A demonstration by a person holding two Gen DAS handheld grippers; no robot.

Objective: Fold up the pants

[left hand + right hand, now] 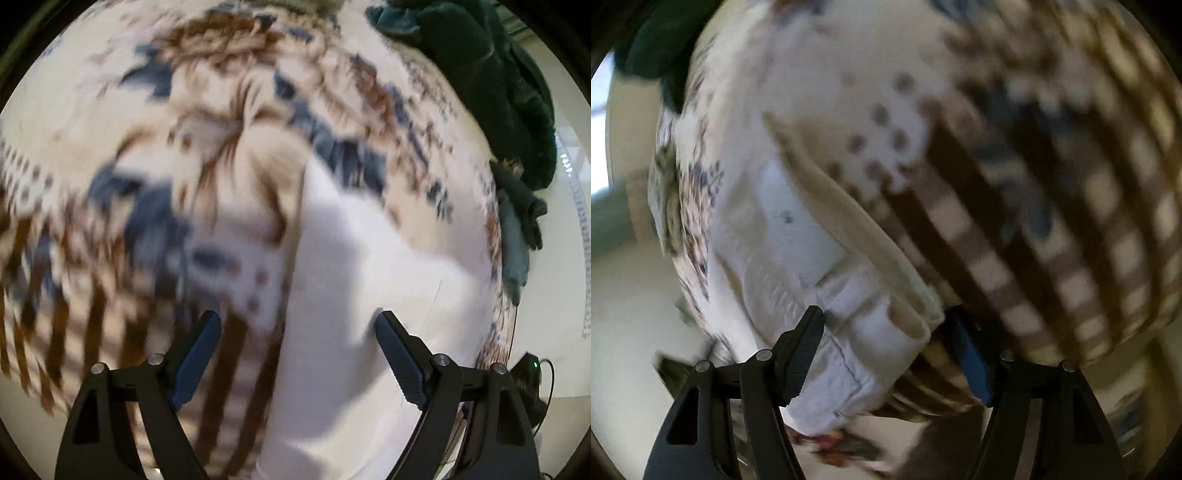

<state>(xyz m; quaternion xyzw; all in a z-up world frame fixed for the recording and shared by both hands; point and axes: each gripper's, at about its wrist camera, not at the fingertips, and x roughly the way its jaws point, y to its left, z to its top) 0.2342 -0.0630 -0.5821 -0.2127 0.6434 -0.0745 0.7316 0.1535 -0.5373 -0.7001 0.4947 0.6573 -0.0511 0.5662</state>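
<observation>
A cream blanket patterned in brown and blue [92, 110] covered the surface, with dark green clothing [491, 74] heaped at its far right. The white cotton pants [798, 236] lay on the blanket. The left gripper [297, 332] hung above them, fingers apart; the right gripper [886, 339] straddled the waistband, fingers spread.

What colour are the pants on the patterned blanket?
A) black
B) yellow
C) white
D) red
C: the pants are plain white fabric, lying on the brown, blue and cream blanket, with the open right gripper at their thick folded end.
</observation>
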